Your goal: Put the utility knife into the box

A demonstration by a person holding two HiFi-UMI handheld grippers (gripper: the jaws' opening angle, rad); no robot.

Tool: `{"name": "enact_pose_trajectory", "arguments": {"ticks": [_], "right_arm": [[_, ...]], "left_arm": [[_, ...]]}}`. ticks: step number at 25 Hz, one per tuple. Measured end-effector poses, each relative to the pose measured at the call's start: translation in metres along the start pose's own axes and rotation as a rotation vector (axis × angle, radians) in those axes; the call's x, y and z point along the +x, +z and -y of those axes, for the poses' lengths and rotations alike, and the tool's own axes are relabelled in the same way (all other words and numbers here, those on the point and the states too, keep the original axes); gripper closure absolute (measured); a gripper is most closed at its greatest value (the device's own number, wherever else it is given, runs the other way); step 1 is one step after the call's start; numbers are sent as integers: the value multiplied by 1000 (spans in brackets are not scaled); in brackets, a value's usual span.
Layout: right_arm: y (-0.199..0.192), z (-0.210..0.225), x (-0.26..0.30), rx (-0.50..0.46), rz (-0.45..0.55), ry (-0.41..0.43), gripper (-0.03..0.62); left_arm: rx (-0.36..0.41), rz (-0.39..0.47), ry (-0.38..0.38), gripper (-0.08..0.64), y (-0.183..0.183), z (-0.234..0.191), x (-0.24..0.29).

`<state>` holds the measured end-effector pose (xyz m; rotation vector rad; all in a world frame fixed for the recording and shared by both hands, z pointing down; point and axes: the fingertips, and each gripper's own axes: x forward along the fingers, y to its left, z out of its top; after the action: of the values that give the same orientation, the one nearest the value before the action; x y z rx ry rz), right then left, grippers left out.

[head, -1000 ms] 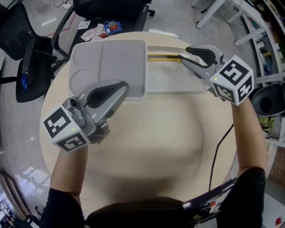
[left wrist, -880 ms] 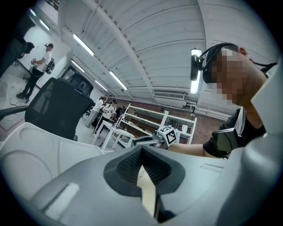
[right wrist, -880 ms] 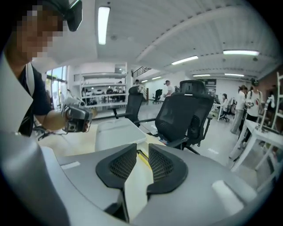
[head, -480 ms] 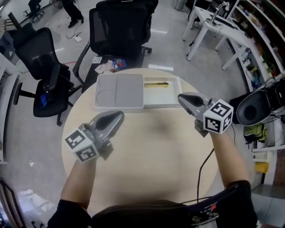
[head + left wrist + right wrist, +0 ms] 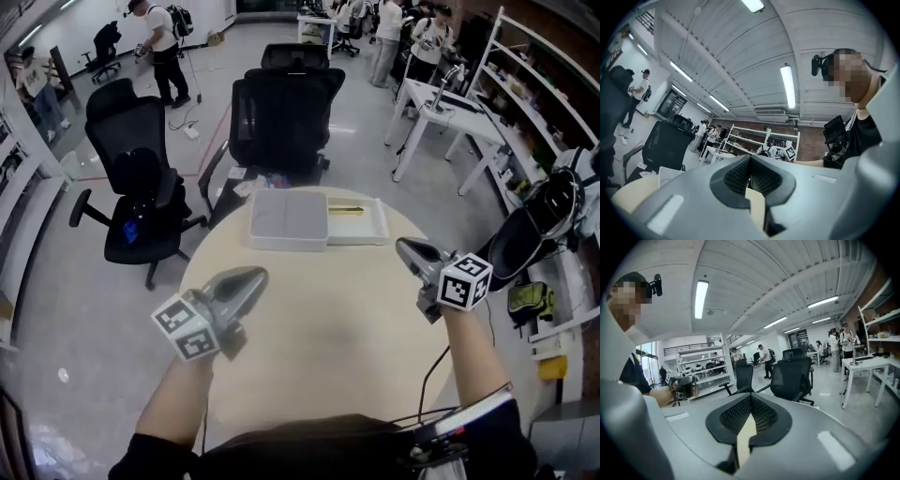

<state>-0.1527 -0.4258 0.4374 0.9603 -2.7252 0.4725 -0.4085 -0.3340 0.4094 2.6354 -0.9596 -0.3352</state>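
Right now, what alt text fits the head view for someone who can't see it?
A yellow utility knife lies in the open box at the far edge of a round table. Nearer, the left gripper and right gripper hover above it, both shut and empty.

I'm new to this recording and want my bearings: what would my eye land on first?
The left tongs and right tongs, each with a marker cube, hang shut and empty above the near half of the round table. At its far edge a yellow utility knife lies in the open white box, beside a grey tray. Black office chairs stand behind.
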Motion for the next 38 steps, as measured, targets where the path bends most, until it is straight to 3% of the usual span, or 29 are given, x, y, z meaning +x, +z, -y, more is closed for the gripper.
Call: {"name": "enact_pose_trajectory", "arguments": {"ticks": [8, 15, 21, 26, 31, 38], "right_arm": [[-21, -138, -70, 34, 27, -134, 577], [-17, -212, -124, 47, 80, -103, 577], [-3, -216, -182, 9, 131, -38, 578], [-34, -197, -243, 15, 114, 32, 578], [-48, -183, -273, 32, 118, 78, 578], [-32, -185, -270, 18, 172, 52, 580]], "left_arm": [[41, -20, -106, 561, 41, 70, -104], [-10, -27, -129, 561, 49, 137, -145], [17, 17, -84, 561, 47, 203, -132], [-48, 76, -35, 561, 11, 260, -102], [-42, 77, -21, 561, -6, 298, -69], [18, 69, -8, 561, 9, 297, -72]]}}
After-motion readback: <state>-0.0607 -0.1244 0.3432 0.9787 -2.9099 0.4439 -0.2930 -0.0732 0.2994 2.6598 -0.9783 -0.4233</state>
